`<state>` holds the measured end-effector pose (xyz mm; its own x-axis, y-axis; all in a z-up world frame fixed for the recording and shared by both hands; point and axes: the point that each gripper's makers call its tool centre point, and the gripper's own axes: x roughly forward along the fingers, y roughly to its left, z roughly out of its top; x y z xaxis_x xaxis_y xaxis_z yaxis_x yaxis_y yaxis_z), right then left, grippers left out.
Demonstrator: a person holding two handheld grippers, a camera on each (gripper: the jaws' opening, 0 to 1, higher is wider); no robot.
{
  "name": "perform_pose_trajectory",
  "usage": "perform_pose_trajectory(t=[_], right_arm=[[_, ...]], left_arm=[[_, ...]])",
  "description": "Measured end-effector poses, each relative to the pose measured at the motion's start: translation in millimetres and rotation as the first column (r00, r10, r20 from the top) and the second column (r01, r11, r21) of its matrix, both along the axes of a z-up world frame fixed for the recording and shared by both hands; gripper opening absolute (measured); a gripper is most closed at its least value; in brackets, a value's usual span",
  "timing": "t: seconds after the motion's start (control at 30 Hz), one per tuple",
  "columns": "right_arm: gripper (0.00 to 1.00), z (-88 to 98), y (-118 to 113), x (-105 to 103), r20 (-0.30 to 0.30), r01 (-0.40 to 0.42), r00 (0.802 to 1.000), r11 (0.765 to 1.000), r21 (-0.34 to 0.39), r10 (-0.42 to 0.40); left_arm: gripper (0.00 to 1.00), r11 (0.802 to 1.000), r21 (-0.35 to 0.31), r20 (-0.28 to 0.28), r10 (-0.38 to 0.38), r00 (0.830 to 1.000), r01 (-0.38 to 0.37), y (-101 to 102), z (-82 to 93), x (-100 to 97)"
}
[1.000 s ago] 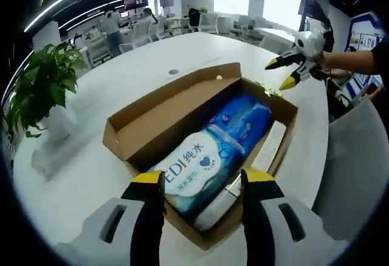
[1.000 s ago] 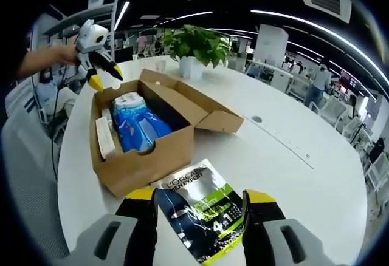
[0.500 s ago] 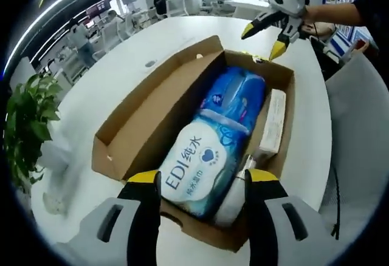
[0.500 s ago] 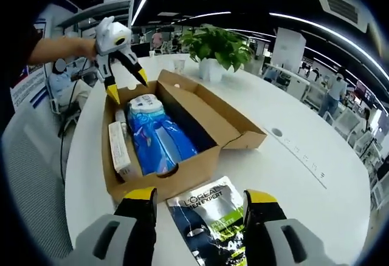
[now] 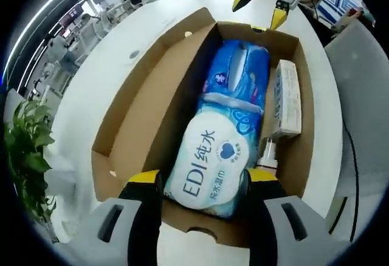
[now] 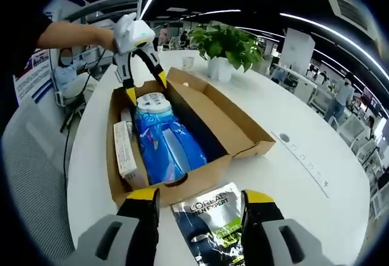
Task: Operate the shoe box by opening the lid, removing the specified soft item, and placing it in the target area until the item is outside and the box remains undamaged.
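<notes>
- Left claw [image 5: 203,187] — jaws apart, poised over the near end of the wipes pack [image 5: 222,141], which lies lengthwise in the open shoe box [image 5: 137,126], long axis running away from it.
- Right claw [image 6: 197,208] — jaws apart, empty, well back over the sachet [image 6: 216,220] on the counter [image 6: 304,181]; the left is nearer.

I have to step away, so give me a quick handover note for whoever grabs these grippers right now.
Left gripper: open, jaws either side of the wipes pack's near end, in the box.
Right gripper: open, over the sachet on the table.
Done: lid open.
Left: grip the pack, lift it out, set it on the table, without crushing the box walls.
</notes>
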<state>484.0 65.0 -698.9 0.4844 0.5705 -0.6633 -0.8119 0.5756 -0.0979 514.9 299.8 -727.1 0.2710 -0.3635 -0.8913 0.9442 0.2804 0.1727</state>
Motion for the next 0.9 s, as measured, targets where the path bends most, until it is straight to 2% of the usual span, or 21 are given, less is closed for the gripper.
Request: perform_pose_trajectory(t=[0.17, 0.27, 0.37, 0.63, 0.9], right_arm=[[0.54, 7.7, 7, 0, 0.01, -0.014, 1.0, 1.0, 0.013, 0.014], [0.54, 8.5, 14, 0, 0.01, -0.027, 1.0, 1.0, 0.015, 0.027], [0.54, 9.4, 23, 0, 0.01, -0.044, 0.999, 0.999, 0.019, 0.043], [0.55, 12.5, 46, -3, 0.01, -0.089, 0.996, 0.996, 0.027, 0.088], [0.56, 11.8, 61, -6, 0.003, -0.119, 0.993, 0.993, 0.028, 0.119]], left_arm=[[0.58, 1.0, -0.003, -0.036, 0.01, 0.999, -0.01, 2, -1.4, 3.3], [0.54, 1.0, -0.007, -0.056, -0.001, 0.998, 0.001, 0, -2.1, -1.5], [0.49, 0.999, -0.002, -0.064, -0.034, 0.997, 0.034, -3, -2.4, -6.3], [0.48, 0.997, 0.019, -0.078, -0.067, 0.995, 0.069, -5, -3.5, -7.8], [0.51, 0.997, 0.026, -0.098, -0.069, 0.993, 0.072, -4, -5.5, -4.5]])
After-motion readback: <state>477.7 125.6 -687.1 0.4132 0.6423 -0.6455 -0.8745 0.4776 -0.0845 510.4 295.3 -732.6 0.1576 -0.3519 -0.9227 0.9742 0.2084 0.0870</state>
